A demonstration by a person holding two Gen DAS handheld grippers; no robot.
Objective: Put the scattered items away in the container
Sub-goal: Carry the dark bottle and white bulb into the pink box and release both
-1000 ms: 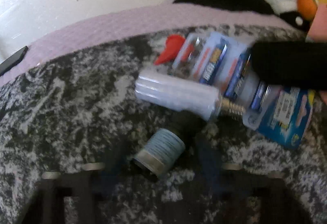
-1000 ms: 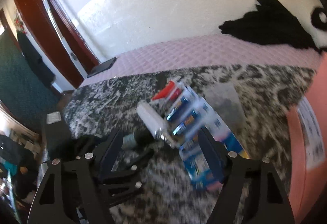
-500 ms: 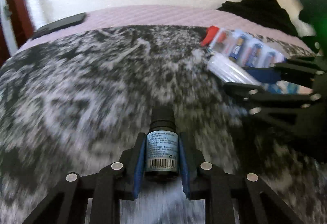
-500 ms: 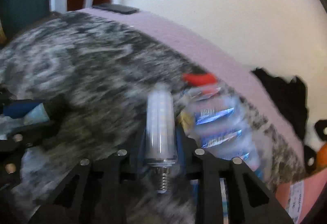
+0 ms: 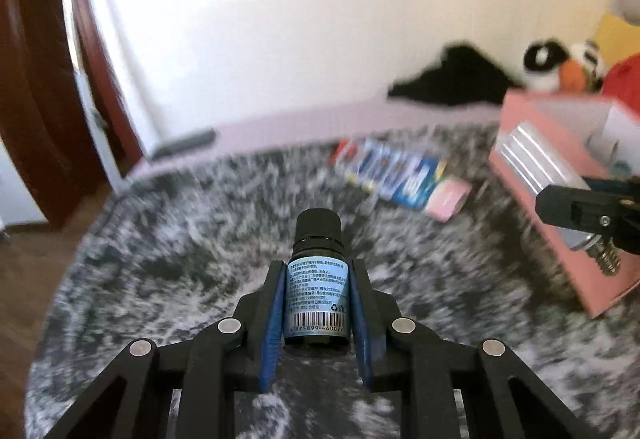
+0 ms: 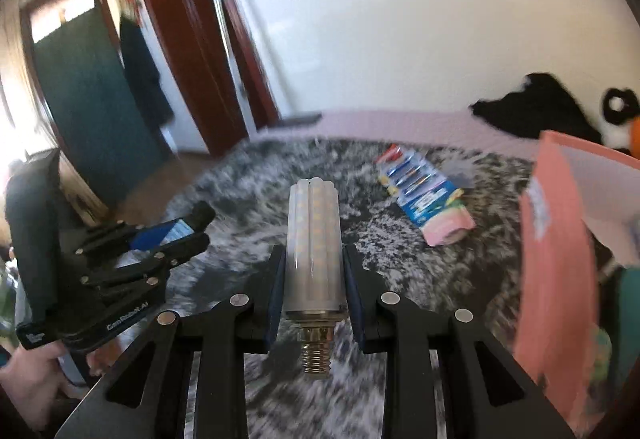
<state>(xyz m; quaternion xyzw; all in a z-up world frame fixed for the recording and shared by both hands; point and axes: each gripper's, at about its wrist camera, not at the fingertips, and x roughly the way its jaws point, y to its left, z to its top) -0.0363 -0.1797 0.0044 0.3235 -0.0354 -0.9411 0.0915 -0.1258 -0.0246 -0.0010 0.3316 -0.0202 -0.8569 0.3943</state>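
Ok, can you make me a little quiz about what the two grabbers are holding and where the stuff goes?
1. True or false: the left gripper holds the small dark bottle.
2. What does the right gripper hold? A) battery pack B) LED bulb C) phone
3. Fill in: the battery pack lies on the ____, outside the pink box.

Key: 1 true; 2 B, the LED bulb; 3 blanket.

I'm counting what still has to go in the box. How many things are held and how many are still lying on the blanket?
Held: 2, the bottle in the left gripper and the bulb in the right gripper.
Lying on the blanket: 2, the battery pack and the pink item.
Total: 4
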